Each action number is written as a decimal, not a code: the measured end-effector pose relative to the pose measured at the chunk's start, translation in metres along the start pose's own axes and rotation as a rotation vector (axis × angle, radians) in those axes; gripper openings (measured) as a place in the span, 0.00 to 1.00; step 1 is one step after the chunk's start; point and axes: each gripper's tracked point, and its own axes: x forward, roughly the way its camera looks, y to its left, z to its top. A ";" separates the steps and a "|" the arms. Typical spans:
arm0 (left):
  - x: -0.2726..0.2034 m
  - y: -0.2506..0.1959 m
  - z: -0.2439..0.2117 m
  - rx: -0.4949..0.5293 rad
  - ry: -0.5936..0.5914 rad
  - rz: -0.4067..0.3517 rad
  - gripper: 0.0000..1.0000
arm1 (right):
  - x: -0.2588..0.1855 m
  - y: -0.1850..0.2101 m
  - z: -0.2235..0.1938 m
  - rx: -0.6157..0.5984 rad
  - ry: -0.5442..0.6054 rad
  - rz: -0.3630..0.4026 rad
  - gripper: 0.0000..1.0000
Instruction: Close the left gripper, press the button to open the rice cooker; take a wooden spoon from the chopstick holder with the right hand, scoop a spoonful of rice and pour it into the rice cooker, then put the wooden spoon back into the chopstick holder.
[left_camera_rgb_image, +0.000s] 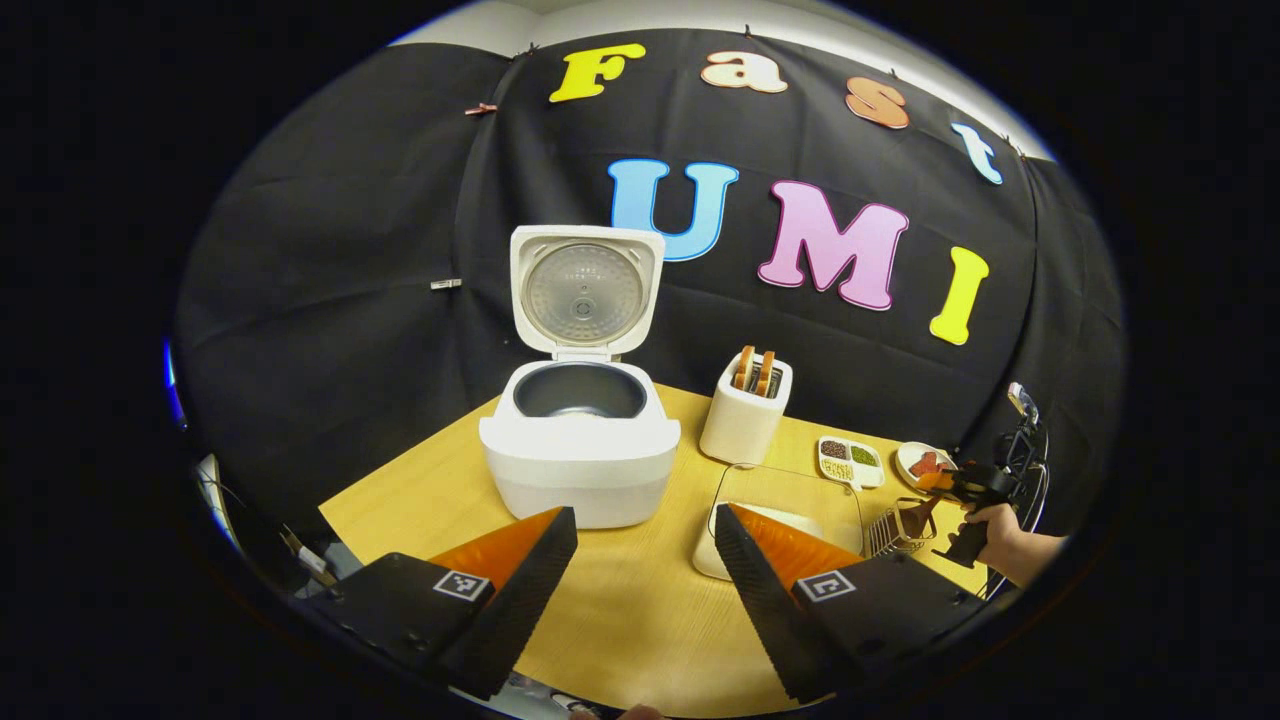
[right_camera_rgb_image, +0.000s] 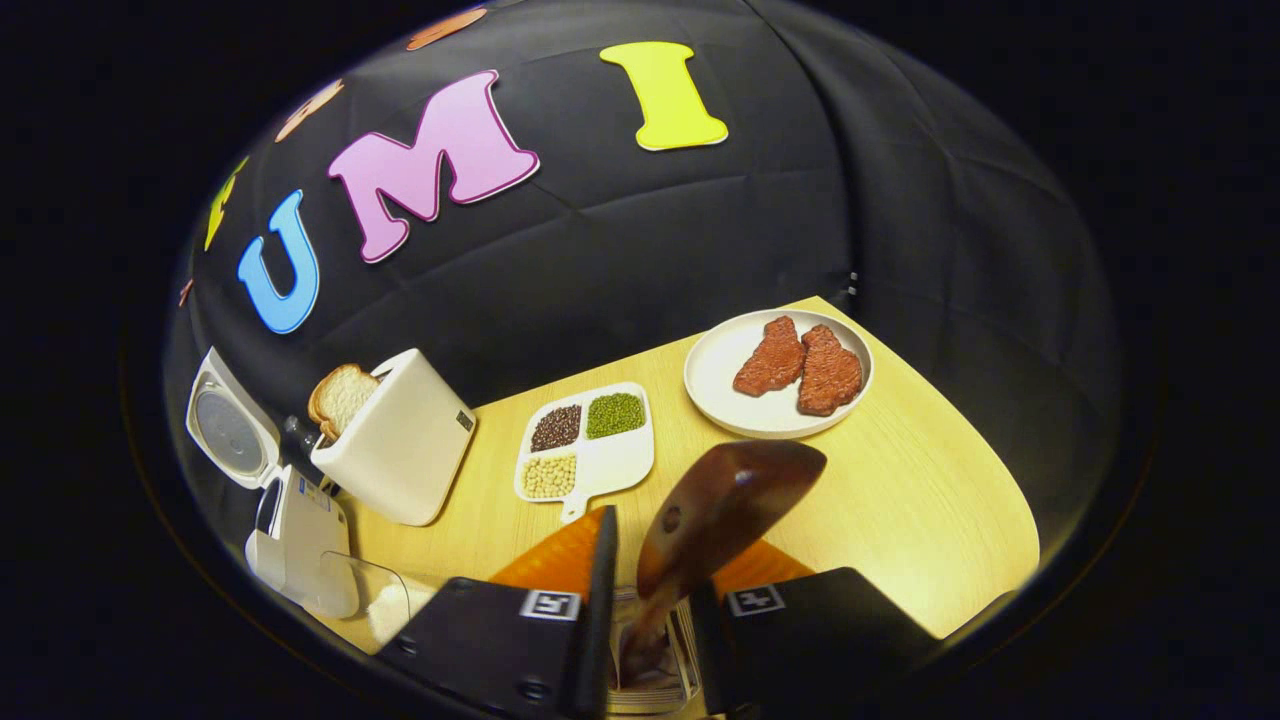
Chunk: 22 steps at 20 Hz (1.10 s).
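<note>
The white rice cooker stands with its lid raised and its dark pot bare; it also sits at the left edge of the right gripper view. My left gripper hangs open in front of it, holding nothing. A clear box of rice lies right of the cooker. In the right gripper view the wooden spoon rises tilted from the wire chopstick holder. My right gripper has its fingers close on either side of the handle. Whether they press on it is hidden. A hand holds that gripper over the holder.
A white toaster with bread stands right of the cooker. Behind the rice box are a sectioned dish of beans and a plate with two pieces of meat. The table's right edge is close to the plate.
</note>
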 end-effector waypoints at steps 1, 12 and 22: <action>-0.001 0.001 -0.003 0.001 0.007 0.002 0.96 | -0.008 0.005 0.004 0.005 -0.004 0.011 0.35; -0.014 0.031 -0.006 0.023 -0.040 -0.078 0.96 | -0.080 0.058 0.048 -0.135 -0.117 0.032 0.17; -0.004 0.090 -0.032 -0.040 -0.023 -0.122 0.96 | -0.134 0.179 0.048 -0.192 -0.182 0.186 0.17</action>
